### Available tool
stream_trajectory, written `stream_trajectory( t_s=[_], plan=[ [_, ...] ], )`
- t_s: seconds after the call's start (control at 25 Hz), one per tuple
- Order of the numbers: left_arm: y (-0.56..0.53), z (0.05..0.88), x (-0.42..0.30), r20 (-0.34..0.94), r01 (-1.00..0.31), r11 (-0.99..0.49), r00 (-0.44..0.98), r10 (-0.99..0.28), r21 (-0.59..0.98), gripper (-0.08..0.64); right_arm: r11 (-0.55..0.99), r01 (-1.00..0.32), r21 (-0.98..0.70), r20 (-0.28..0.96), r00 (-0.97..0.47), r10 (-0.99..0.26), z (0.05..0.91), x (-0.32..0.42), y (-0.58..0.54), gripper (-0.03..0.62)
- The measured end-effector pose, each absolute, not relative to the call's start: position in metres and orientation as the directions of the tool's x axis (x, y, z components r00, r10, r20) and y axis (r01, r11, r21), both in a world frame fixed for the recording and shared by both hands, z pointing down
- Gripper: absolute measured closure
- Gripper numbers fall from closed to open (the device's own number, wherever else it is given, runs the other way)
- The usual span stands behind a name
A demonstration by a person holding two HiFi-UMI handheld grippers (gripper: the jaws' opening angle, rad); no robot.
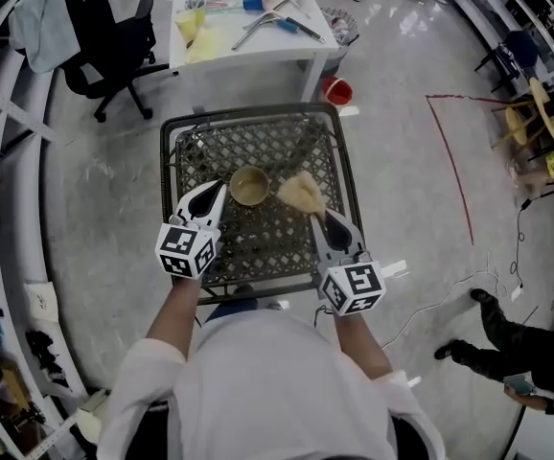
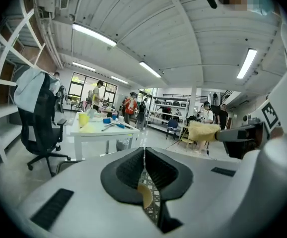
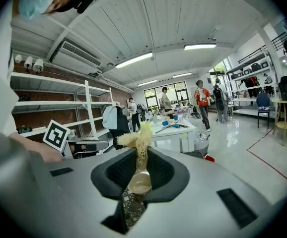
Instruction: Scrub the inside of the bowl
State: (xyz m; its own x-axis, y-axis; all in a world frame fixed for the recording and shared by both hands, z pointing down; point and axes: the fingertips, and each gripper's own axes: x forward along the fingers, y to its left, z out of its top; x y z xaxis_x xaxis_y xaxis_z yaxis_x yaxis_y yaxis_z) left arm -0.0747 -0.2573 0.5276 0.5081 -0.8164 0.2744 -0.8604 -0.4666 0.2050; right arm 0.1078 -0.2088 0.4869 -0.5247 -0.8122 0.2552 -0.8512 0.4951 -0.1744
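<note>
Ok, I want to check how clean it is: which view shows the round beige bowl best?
The head view: it looks down into the round beige bowl, rim and inside showing. The left gripper view catches only a sliver below its jaws; the right gripper view shows it small, past the yellow fibrous scrubber.

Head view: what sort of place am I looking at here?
Probably a workshop or lab rather than a home: a white worktable strewn with tools, white metal shelving along the wall, and a red tape line marked on the polished grey floor.
</note>
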Motion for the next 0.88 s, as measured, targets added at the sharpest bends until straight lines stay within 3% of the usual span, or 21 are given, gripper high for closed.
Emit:
stream_trajectory(
  t_s=[0.88],
  plan=[
    [-0.305, 0.715, -0.076, 0.676, -0.891, -0.259, 0.451, -0.583, 0.372, 0.525, 0.469, -0.863, -0.19, 0.326, -0.506, -0.799, 0.516, 0.089, -0.24, 0.523]
  ],
)
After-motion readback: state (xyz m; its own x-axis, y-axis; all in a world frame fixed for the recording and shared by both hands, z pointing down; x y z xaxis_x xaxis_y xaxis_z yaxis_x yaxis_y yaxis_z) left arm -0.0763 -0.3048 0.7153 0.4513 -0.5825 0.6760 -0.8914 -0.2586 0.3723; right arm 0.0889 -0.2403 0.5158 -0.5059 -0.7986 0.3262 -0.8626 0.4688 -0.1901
